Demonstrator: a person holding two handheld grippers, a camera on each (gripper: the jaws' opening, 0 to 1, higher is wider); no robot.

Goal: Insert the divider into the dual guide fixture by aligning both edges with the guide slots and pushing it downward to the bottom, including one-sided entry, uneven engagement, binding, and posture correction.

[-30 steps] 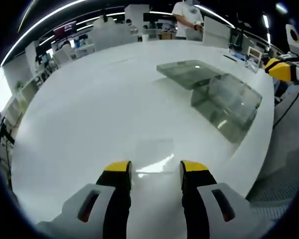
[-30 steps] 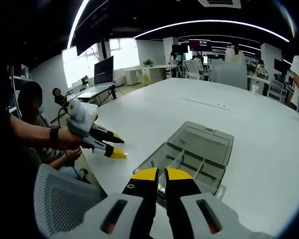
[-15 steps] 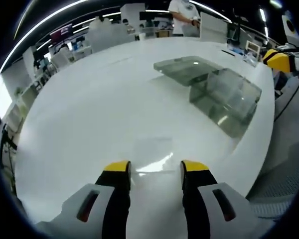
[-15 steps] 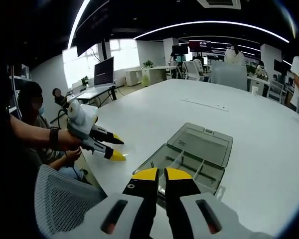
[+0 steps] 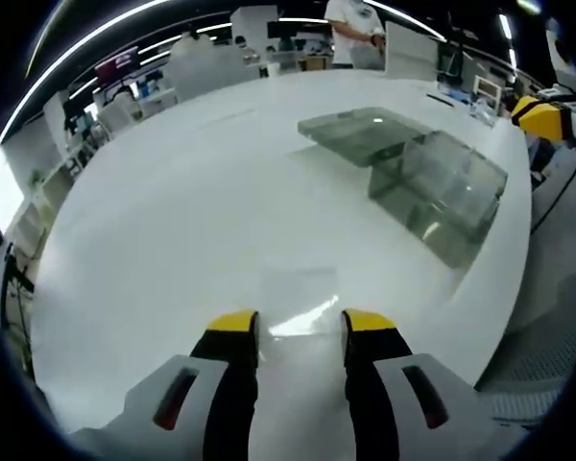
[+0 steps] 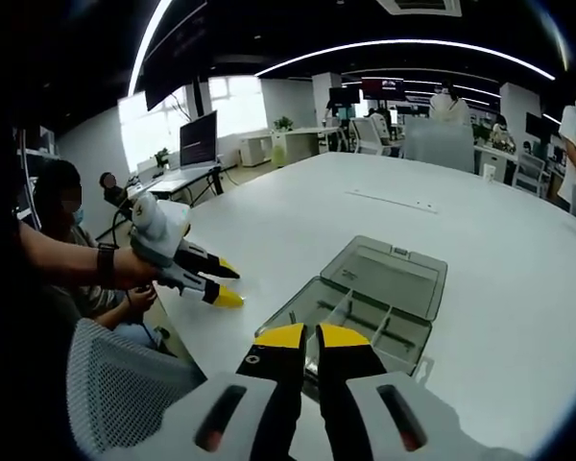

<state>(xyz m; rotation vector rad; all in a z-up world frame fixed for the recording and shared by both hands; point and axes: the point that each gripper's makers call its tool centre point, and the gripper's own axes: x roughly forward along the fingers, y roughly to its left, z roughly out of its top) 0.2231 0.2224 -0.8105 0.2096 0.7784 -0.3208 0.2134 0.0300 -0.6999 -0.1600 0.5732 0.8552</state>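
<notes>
Left gripper (image 5: 300, 327) low over the white table (image 5: 173, 221), jaws spread, nothing between them; a clear flat sheet, apparently the divider (image 5: 298, 288), lying on the table just beyond the jaw tips, untouched. Same gripper seen in the right gripper view (image 6: 221, 283) at the table's near edge, well apart from the box, jaws parted and empty. Right gripper (image 6: 309, 336) with jaws pressed together or nearly so, a thin dark gap alone between the yellow tips; no object visible in the pinch. Smoky clear box (image 6: 370, 303) on the table directly beyond the right gripper, lid thrown open and lying flat behind the tray; tray holding fixed partitions, taken to be the guide fixture, slots too small to make out. In the left gripper view, box (image 5: 432, 192) well apart from the divider, toward the far right edge of the table. Step in hand, as judged: pick-up of the divider, insertion not begun. Next move calls for lowering the left jaws onto the sheet's near edge and closing; thin flat sheet on a smooth top likely to slip or resist lifting, so an edge grip or a slide to the table edge advisable. Afterwards, carry to the box, upright, both edges square to the slots.
</notes>
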